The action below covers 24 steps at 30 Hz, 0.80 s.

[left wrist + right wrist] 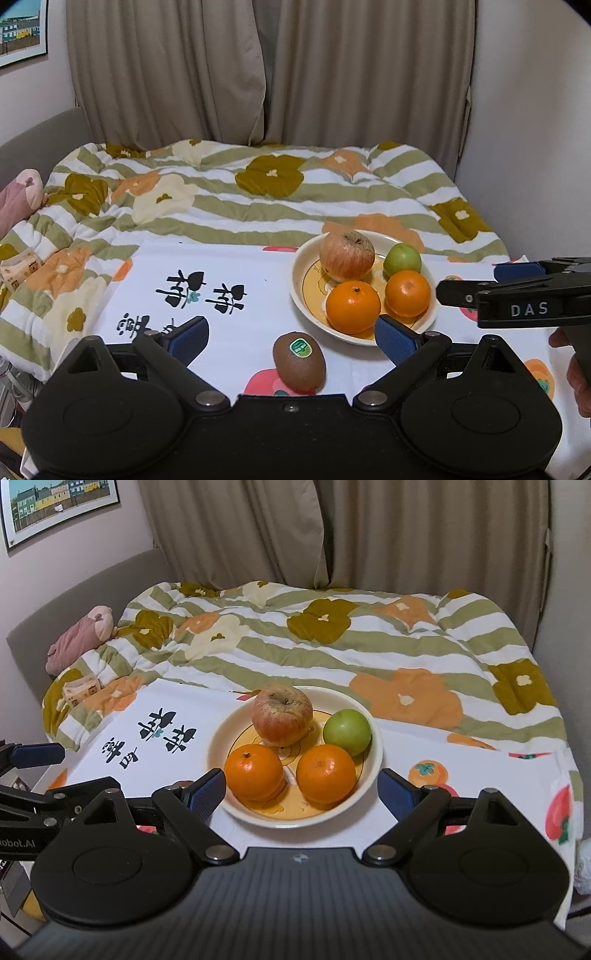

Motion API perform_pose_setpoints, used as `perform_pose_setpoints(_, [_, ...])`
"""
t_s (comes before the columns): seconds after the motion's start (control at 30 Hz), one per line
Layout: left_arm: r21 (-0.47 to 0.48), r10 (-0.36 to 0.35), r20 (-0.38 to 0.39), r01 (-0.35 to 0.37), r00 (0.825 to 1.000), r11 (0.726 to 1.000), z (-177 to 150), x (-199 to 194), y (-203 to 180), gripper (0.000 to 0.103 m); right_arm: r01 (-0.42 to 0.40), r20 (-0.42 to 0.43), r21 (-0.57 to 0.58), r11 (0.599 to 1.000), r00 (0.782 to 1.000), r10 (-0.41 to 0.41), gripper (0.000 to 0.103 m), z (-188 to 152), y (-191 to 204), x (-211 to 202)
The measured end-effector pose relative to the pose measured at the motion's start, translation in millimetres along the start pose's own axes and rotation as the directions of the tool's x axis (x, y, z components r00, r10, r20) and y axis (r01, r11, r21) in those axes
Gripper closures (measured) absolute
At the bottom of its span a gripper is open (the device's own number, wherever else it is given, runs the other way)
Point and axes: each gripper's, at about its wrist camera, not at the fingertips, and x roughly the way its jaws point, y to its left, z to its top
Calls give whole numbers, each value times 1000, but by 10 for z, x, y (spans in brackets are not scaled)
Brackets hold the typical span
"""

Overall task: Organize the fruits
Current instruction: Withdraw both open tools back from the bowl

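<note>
A cream plate [296,284] [218,738] on the printed white cloth holds a red apple [347,260] [282,716], a green fruit [402,258] [347,731] and two oranges [352,306] [325,773]. A brown kiwi [299,362] with a green sticker lies on the cloth just in front of the plate's left side. My left gripper [293,338] is open, its blue pads wide apart on either side of the kiwi and clear of it. My right gripper [301,794] is open too, hanging before the plate's near rim with nothing between its pads.
The cloth [229,266] covers a small table against a bed with a flowered, striped quilt [258,192]. A pink plush [81,638] and a small carton [79,690] lie at the left. Beige curtains hang behind. A hand [576,376] grips the right tool.
</note>
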Motion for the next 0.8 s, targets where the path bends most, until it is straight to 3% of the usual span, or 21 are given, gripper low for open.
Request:
perform_pose_setpoints(0.37, [17, 4, 73, -5, 997, 1000, -132, -469, 267, 2, 54, 15, 71, 996, 998, -55, 0, -215, 288, -527])
perform_pose_setpoints(0.63, [59, 13, 93, -19, 996, 998, -255, -601, 552, 0, 119, 14, 109, 987, 993, -121, 0, -453, 557, -712])
perform_pose_setpoints(0.8, [94, 2, 64, -8, 998, 996, -367, -520, 719, 0, 155, 7, 136, 978, 988, -157, 0, -610, 711, -716])
